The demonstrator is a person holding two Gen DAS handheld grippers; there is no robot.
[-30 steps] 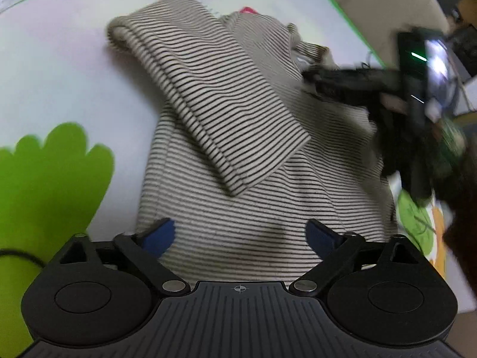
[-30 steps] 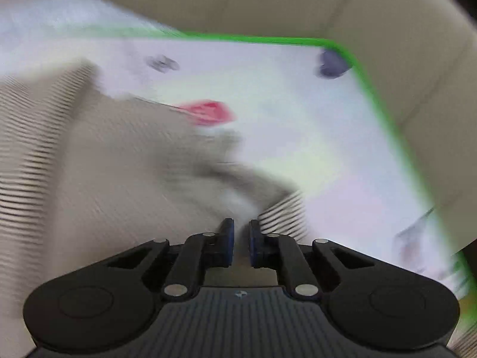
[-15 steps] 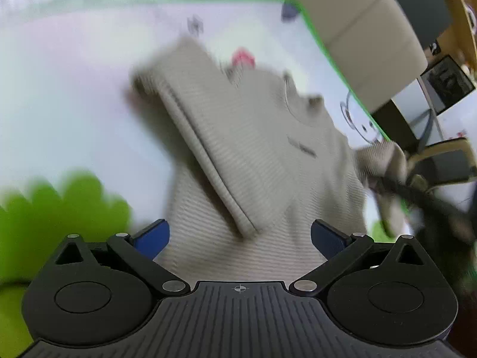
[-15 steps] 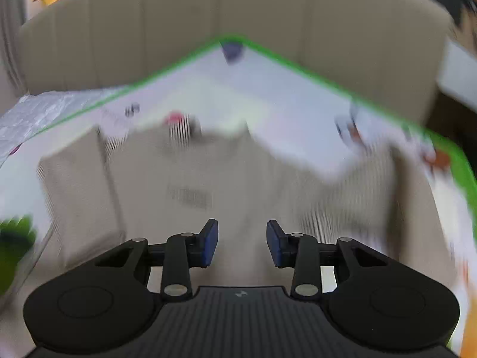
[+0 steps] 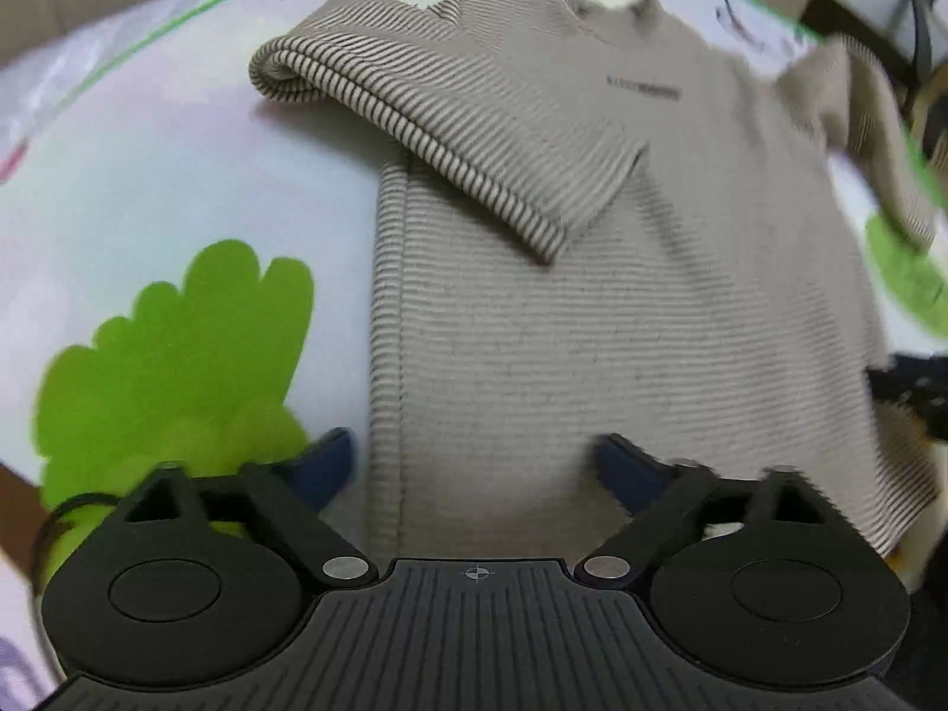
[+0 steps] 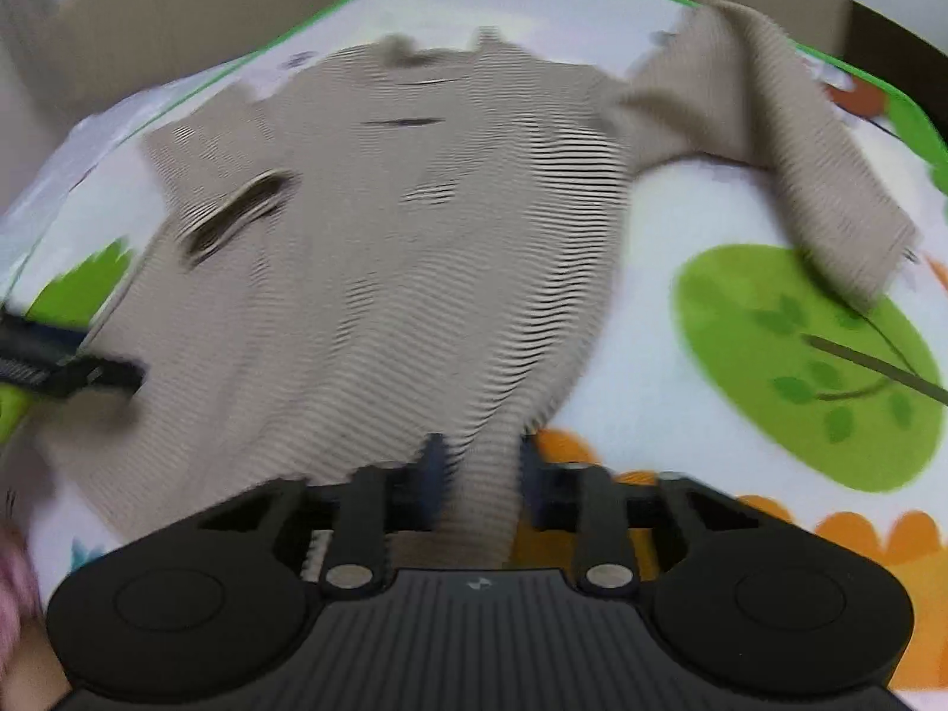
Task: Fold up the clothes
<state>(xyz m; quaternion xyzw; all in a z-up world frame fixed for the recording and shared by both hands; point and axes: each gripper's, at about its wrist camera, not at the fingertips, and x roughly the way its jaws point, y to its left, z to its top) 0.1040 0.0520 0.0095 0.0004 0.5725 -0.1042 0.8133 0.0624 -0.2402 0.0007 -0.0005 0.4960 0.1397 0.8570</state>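
Left wrist: steep downward look, close over sweater (image 5: 592, 326). Right wrist: likewise, from hem. Shared: sweater body, mat (image 5: 178, 178).

The light is soft and even, with a small dark shadow under the folded sleeve (image 5: 450, 118). Both pictures bend round at the edges. The right wrist picture is smeary, and the striped shirt (image 6: 379, 249) looks wavy.

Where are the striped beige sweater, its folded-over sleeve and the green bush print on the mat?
Striped beige sweater (image 5: 622, 355): left wrist view, on its body.
Folded-over sleeve (image 5: 450, 118): left wrist view, mid-sleeve.
Green bush print (image 5: 178, 367): left wrist view, its centre.
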